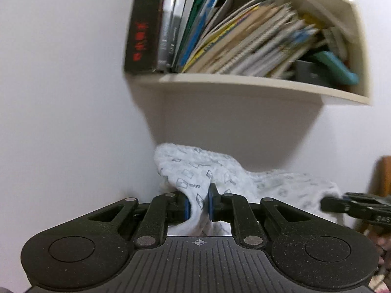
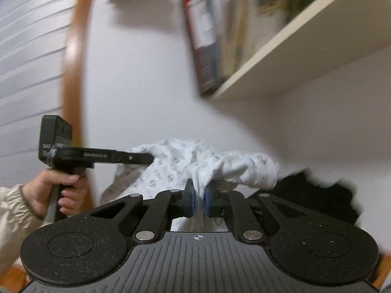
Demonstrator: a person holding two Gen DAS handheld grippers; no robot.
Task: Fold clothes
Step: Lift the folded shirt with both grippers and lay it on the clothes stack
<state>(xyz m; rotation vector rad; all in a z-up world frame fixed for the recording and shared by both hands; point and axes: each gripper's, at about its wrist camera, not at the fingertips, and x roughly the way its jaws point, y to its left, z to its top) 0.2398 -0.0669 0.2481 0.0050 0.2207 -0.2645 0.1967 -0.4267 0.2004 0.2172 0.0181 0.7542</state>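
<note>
Patterned white garment [image 1: 220, 171]: held aloft before wall, below bookshelf [image 1: 244, 83]. Left gripper [image 1: 198, 205] and right gripper [image 2: 198, 201]: jaws nearly closed, each pinching cloth. Long axis stretched sideways between both; equally near.

Garment [image 1: 195, 171] between the jaws: soft printed white cloth
Gripper [image 1: 199, 205]: matt speckled black plastic
Shelf [image 1: 244, 83] above: smooth cream board

A: A cream wall shelf [image 1: 244, 83] is up there, crammed with leaning books [image 1: 244, 46], and a thick black volume [image 1: 144, 24] with red lettering stands at its end.

B: A wooden frame [image 2: 73, 73] edges pale slatted blinds [image 2: 27, 48].
</note>
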